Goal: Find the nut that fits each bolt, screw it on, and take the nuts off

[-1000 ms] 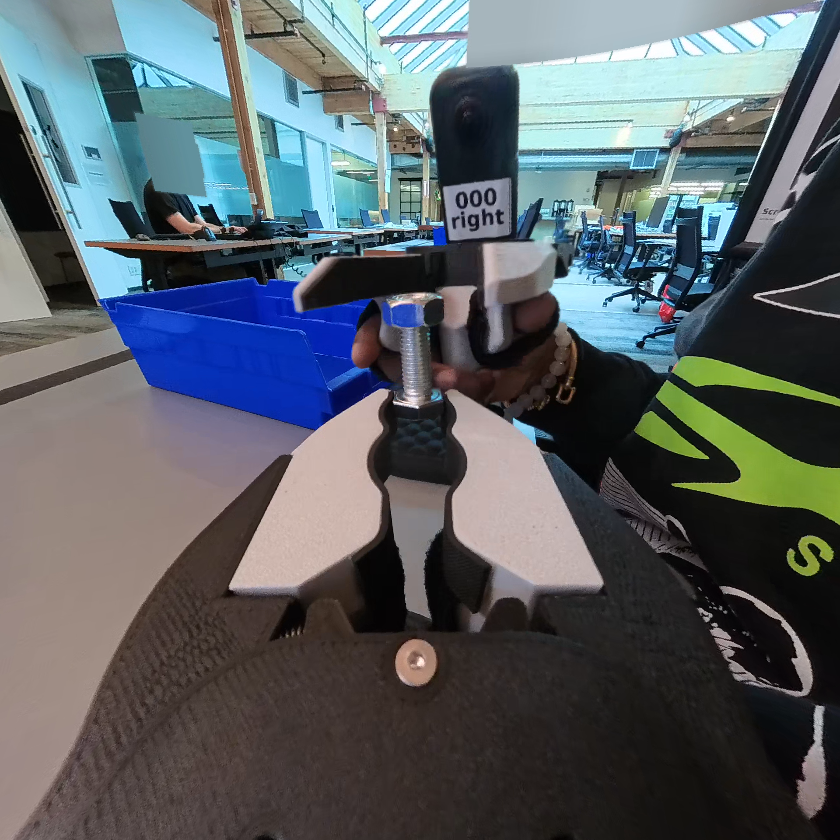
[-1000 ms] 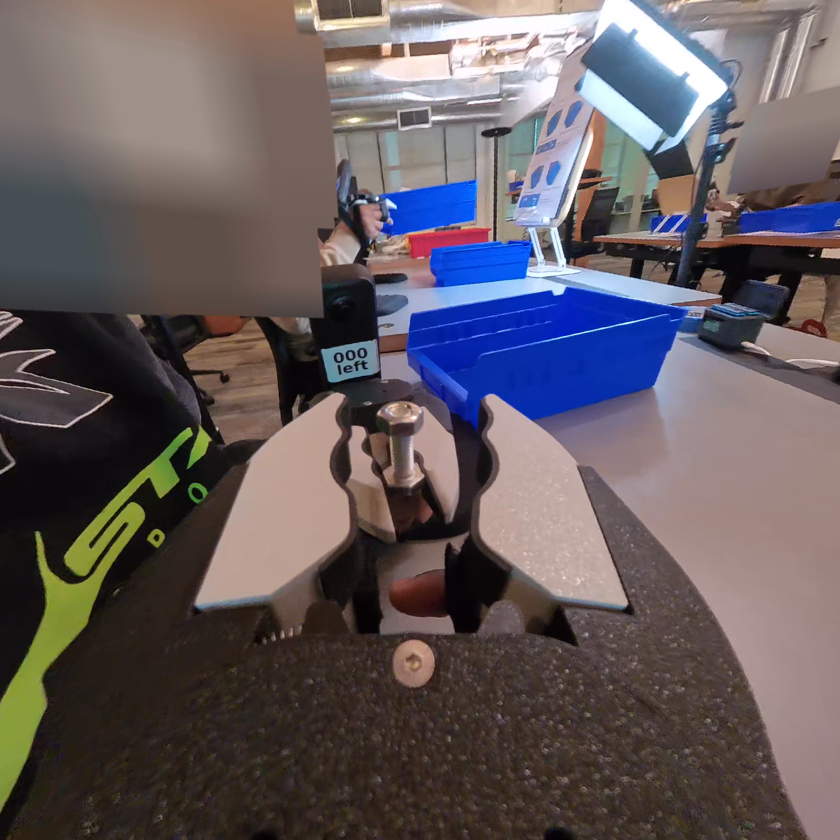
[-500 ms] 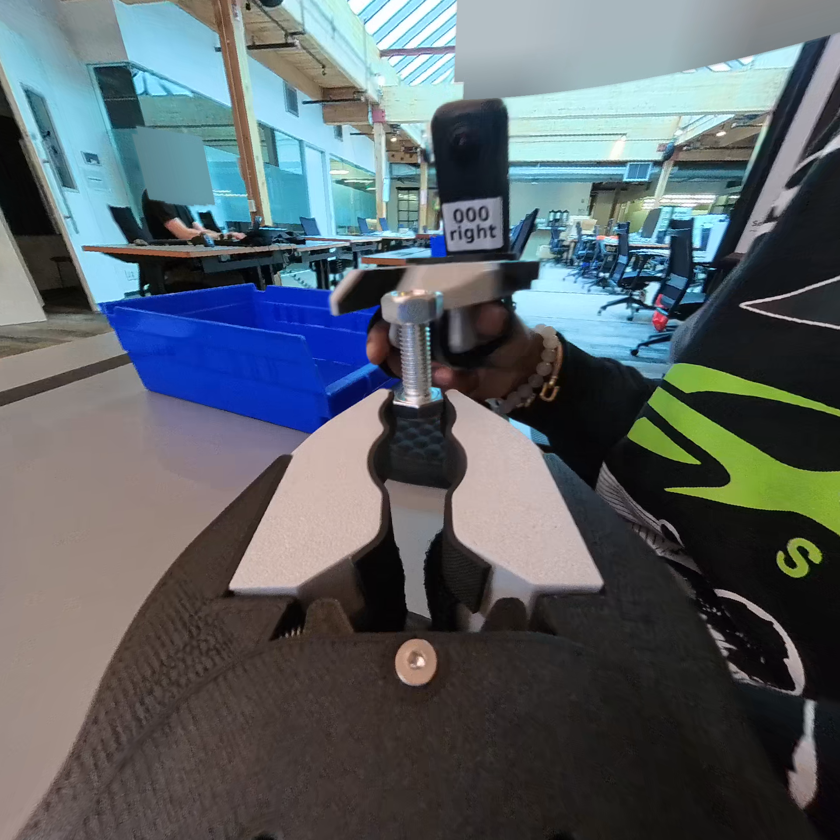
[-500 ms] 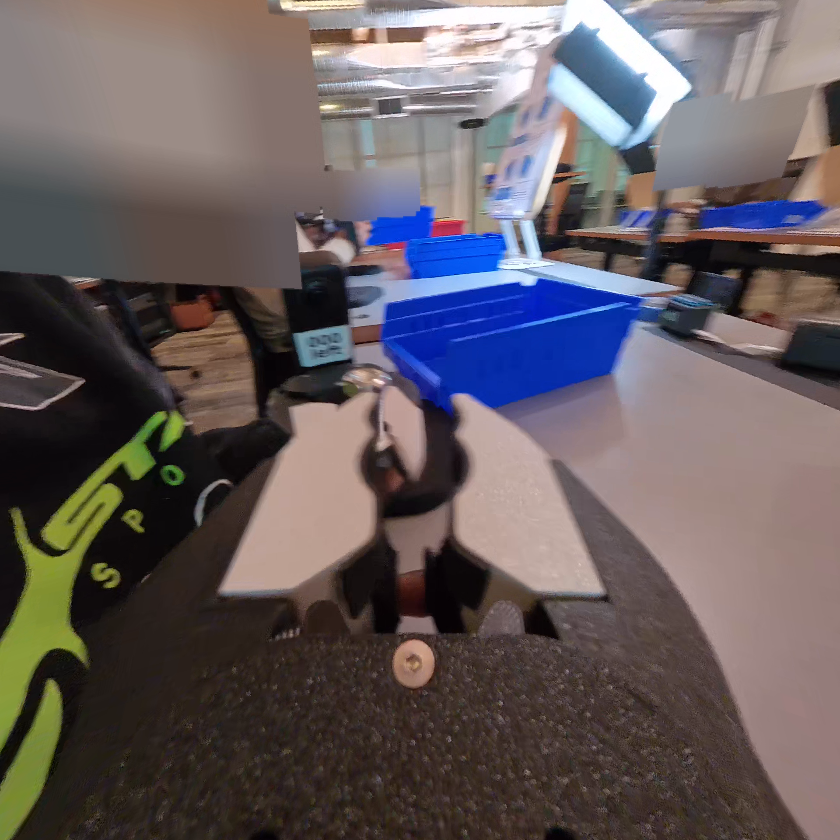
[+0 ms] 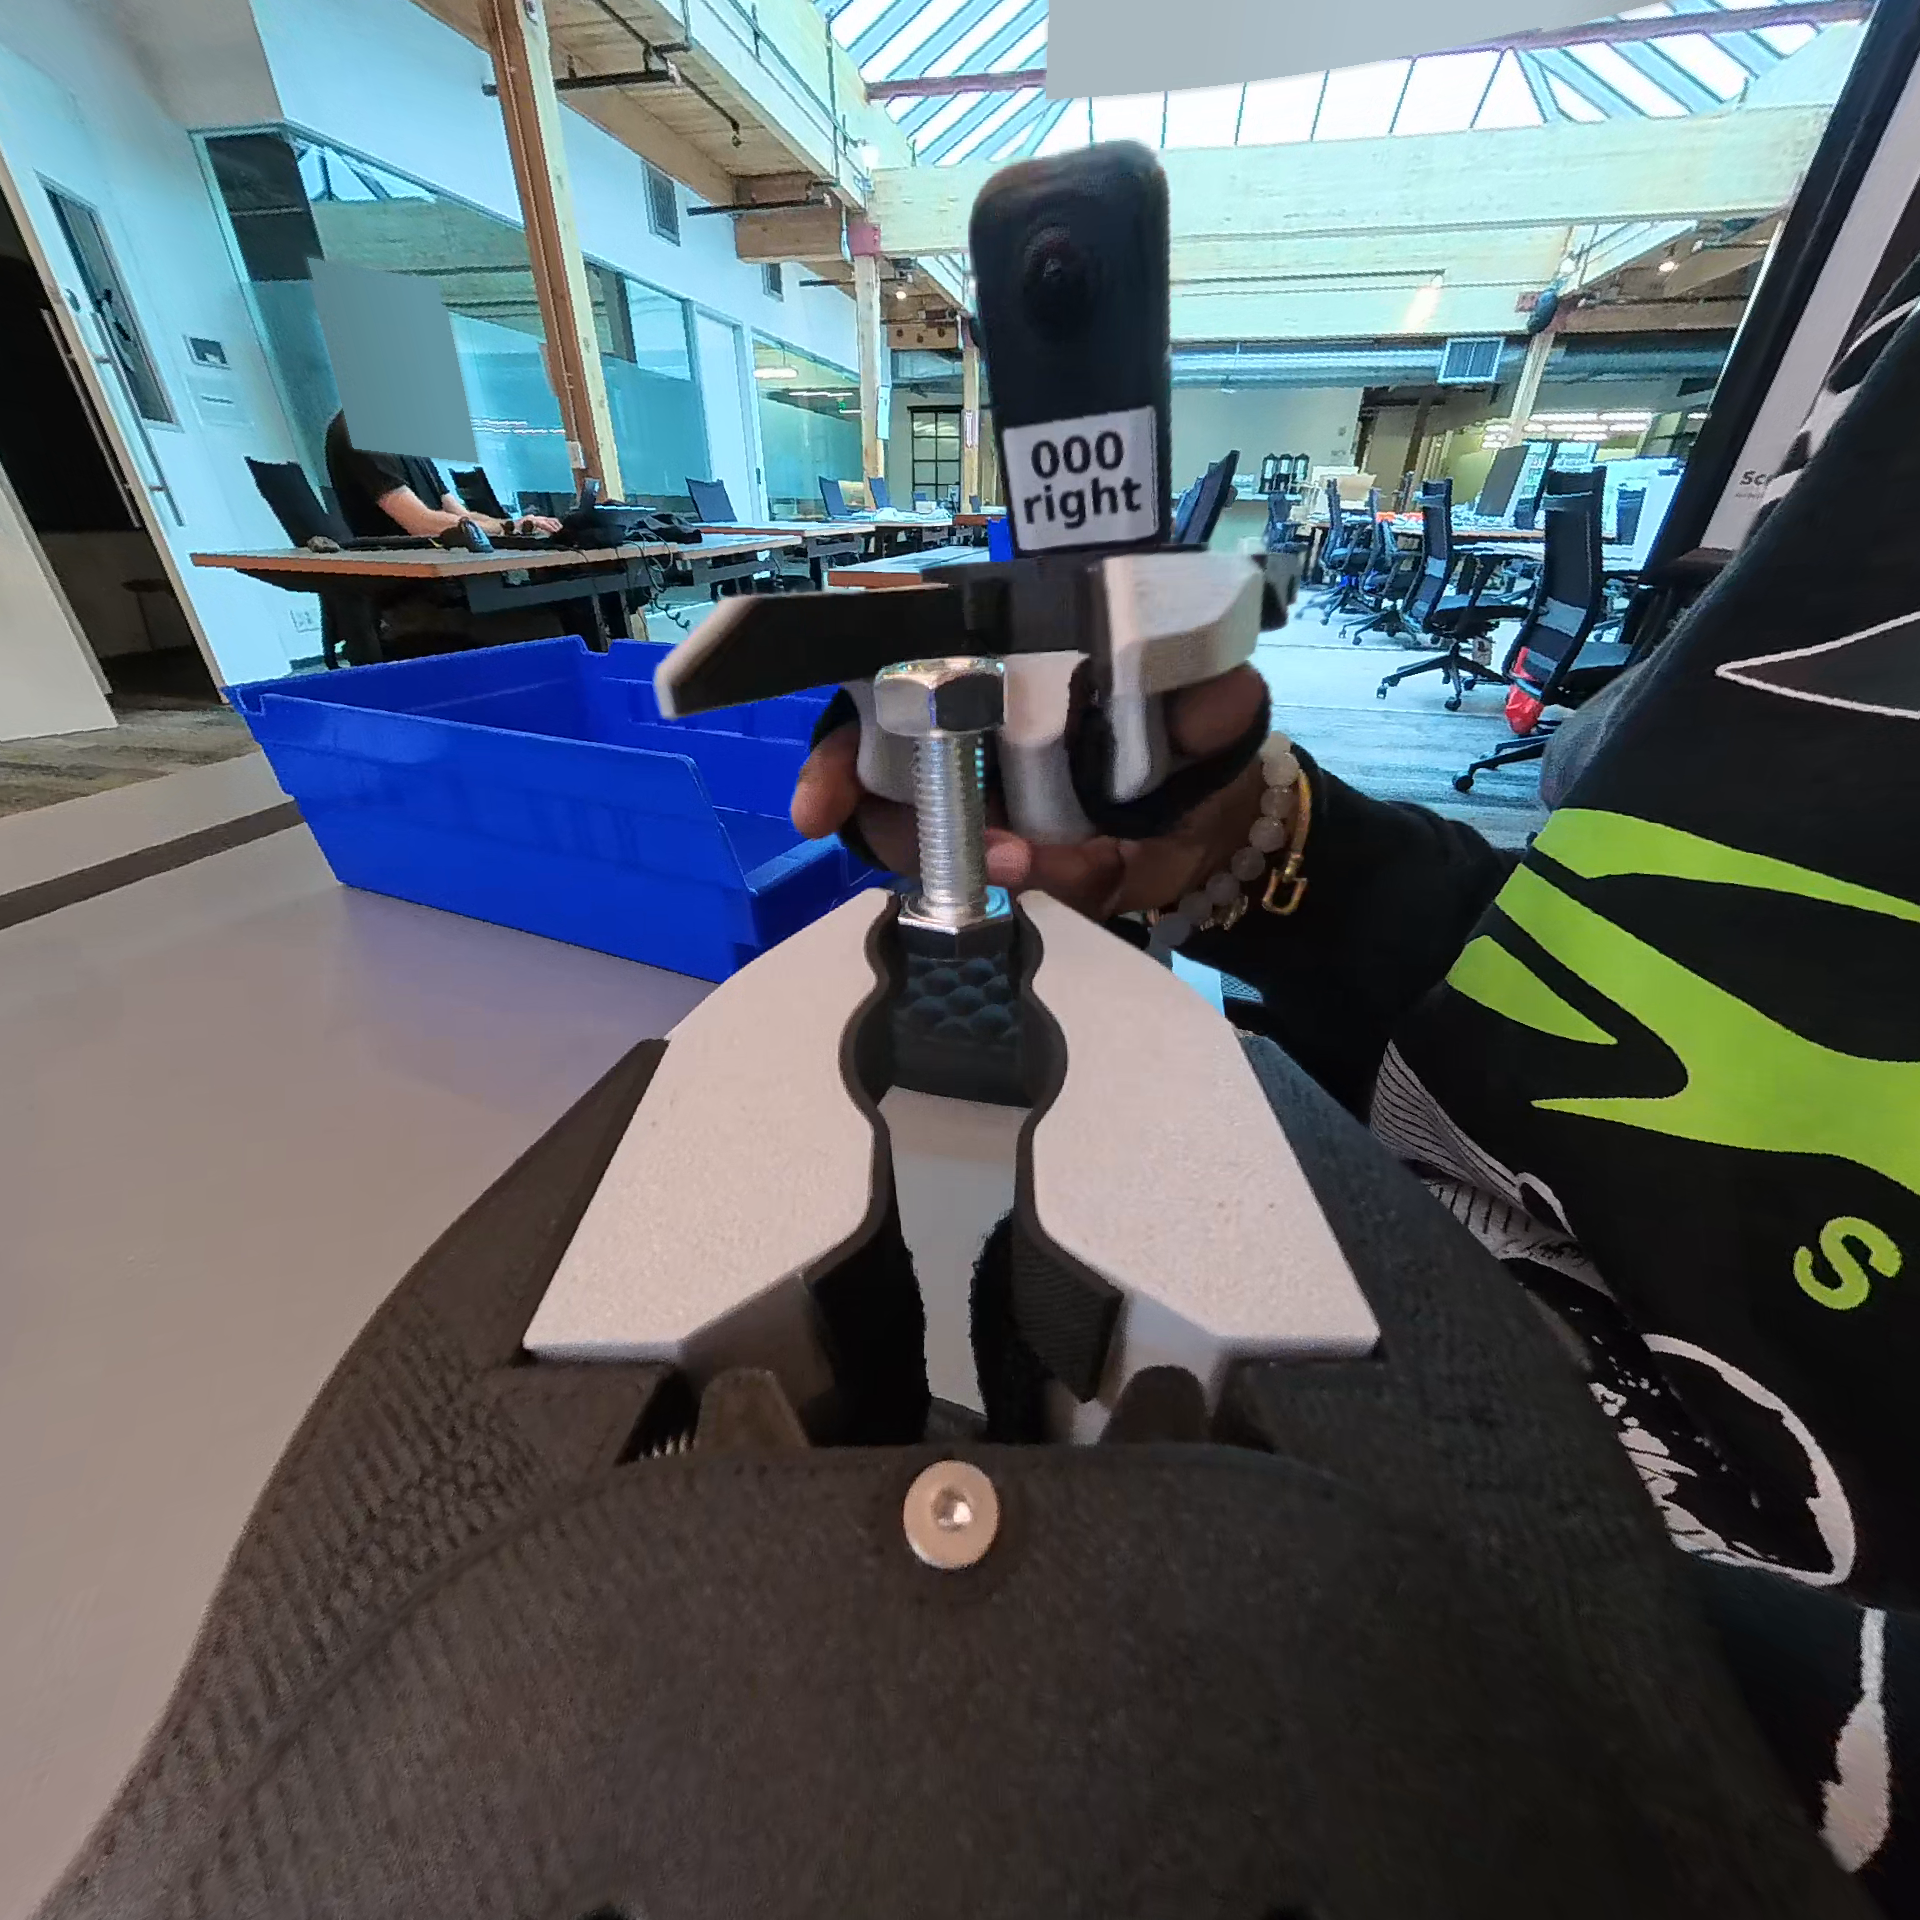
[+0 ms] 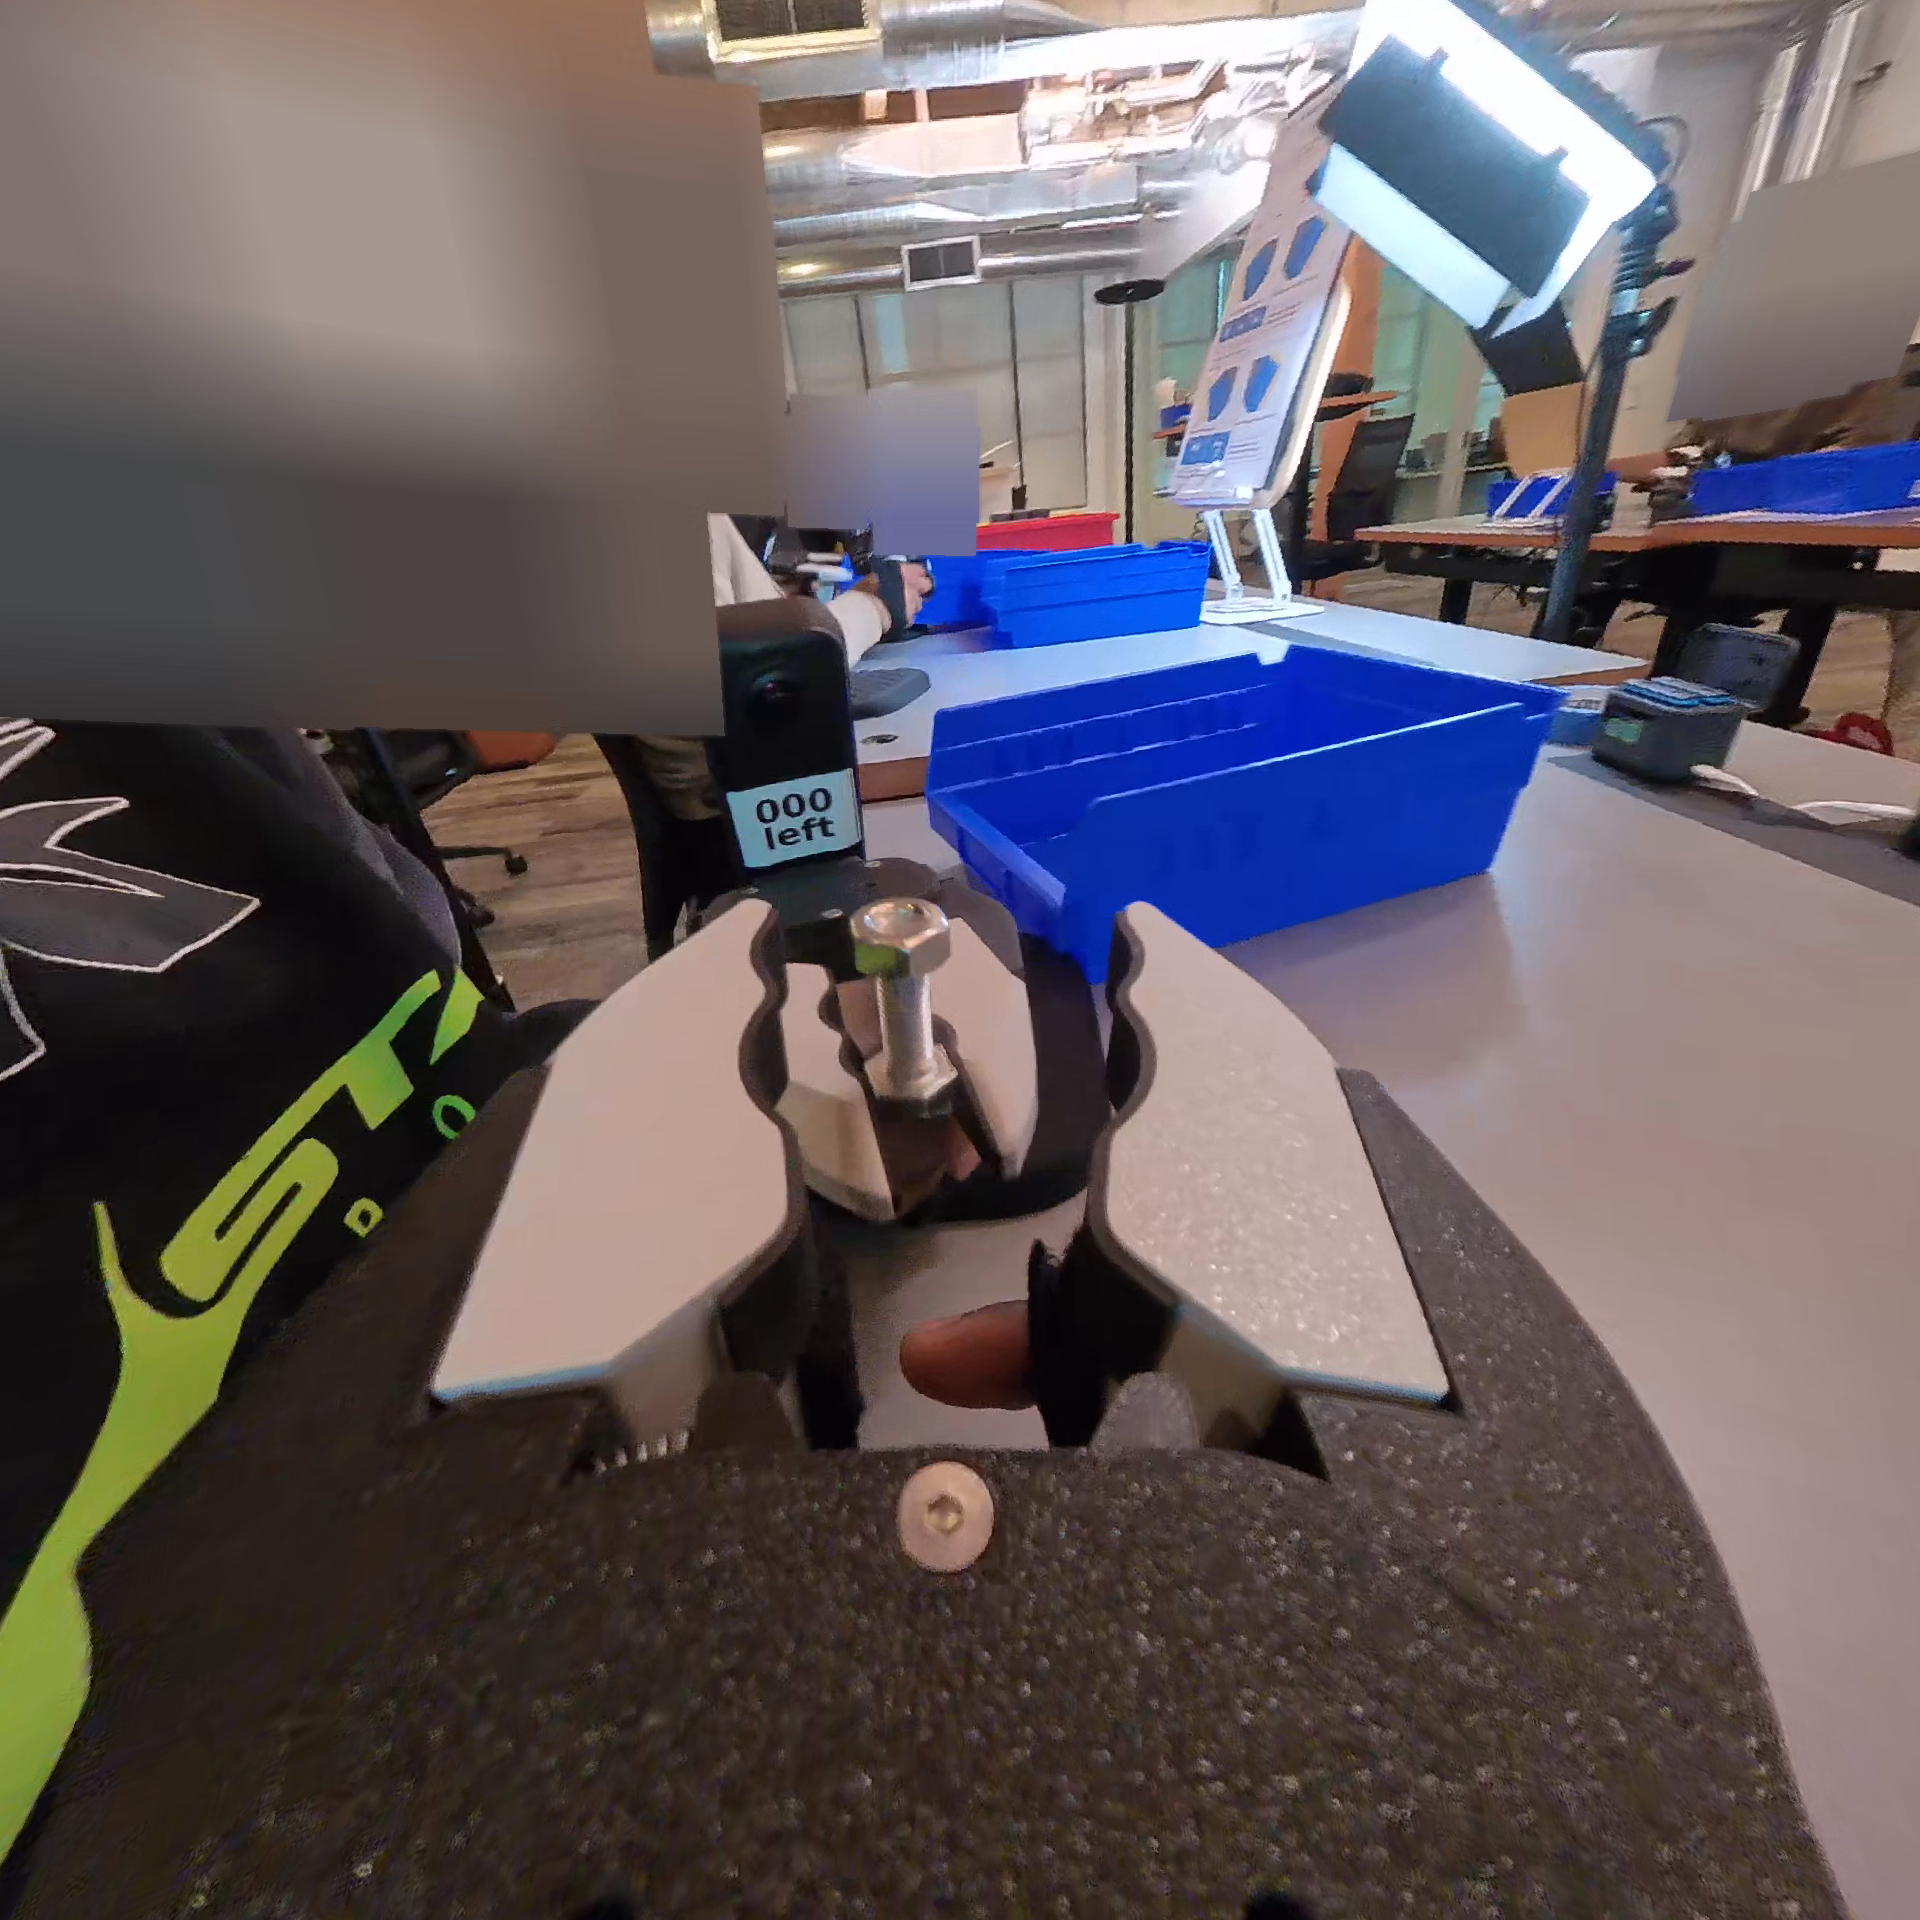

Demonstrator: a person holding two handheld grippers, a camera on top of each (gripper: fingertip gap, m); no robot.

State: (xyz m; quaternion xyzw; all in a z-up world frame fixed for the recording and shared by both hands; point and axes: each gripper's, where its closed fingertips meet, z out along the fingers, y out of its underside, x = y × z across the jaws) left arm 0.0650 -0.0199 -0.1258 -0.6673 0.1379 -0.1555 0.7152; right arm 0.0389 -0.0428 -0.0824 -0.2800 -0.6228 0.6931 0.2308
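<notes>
The left tool [image 5: 954,940] is closed narrowly on a steel nut [image 5: 954,914], its dark ribbed pads [image 5: 956,1008] pressing the nut's flats from either side. A silver bolt [image 5: 943,790] stands upright out of that nut, threaded shank down and hex head [image 5: 940,698] on top. The whole pair is held in the air over the near part of the grey tabletop [image 5: 260,1039], in front of the blue bin [image 5: 499,758].

The right tool [image 6: 940,956] stands wide open, one finger [image 6: 665,1091] on each side of the bolt head and clear of it, so it grips nothing. In the left wrist view it sits just behind and above the head, held by a gloved hand [image 5: 1039,831].

Both parts are solid metal: stiff, hard, and likely heavy for their bulk, with no risk of crushing. The plating looks smooth and shiny, so round or threaded surfaces would probably slip under a pad. The best hold for turning is judged to be the hex head, with pads flat on two opposite faces, the way the left tool already holds the nut. Gripping the threads would give poor purchase. The thread probably turns freely, so a loose nut could drop and roll once it comes off the end.
</notes>
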